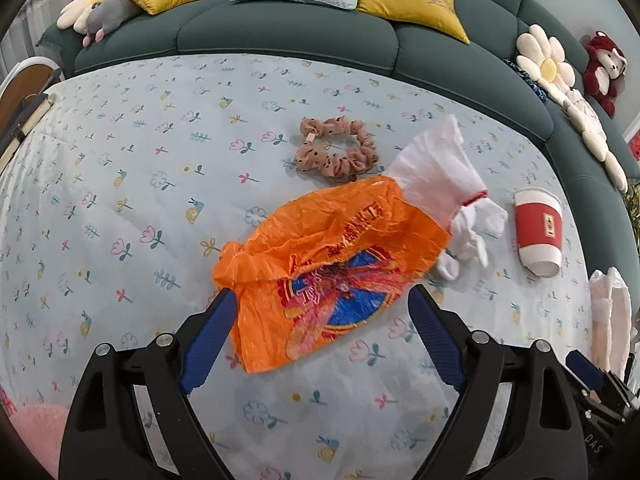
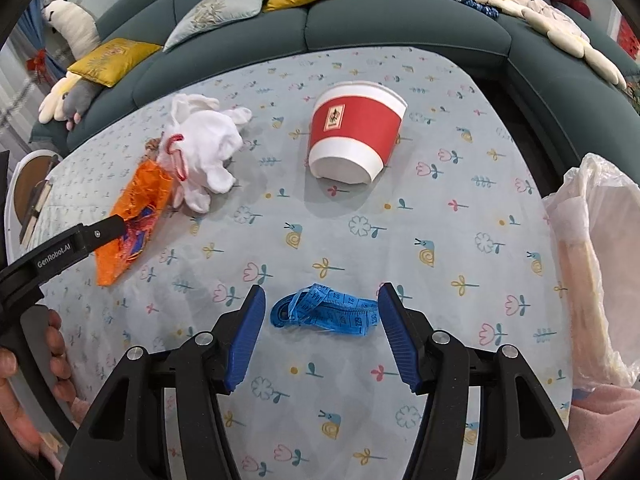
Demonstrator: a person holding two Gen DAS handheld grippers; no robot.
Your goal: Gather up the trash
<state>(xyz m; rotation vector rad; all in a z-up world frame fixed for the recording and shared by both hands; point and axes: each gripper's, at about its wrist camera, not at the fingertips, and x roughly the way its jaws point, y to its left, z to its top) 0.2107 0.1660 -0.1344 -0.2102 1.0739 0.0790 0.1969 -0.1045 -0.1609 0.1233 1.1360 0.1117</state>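
Note:
A crumpled orange plastic bag (image 1: 320, 272) lies on the flowered light-blue cloth (image 1: 140, 200). My left gripper (image 1: 324, 320) stands open astride its near end, pads apart from it. In the right wrist view a blue tape measure (image 2: 324, 312) lies bunched between the pads of my right gripper (image 2: 320, 320), which is open; the right pad is close to the tape's end. A red-and-white paper cup (image 2: 356, 132) lies tipped beyond it. White cloth gloves (image 2: 204, 152) rest against the orange bag (image 2: 136, 216).
A brown dotted scrunchie (image 1: 336, 148) lies behind the orange bag. A translucent plastic bag (image 2: 596, 264) hangs at the right edge. A dark green sofa (image 1: 280, 36) with cushions and plush toys rings the far side. A hand (image 2: 24, 380) holds the left gripper's handle.

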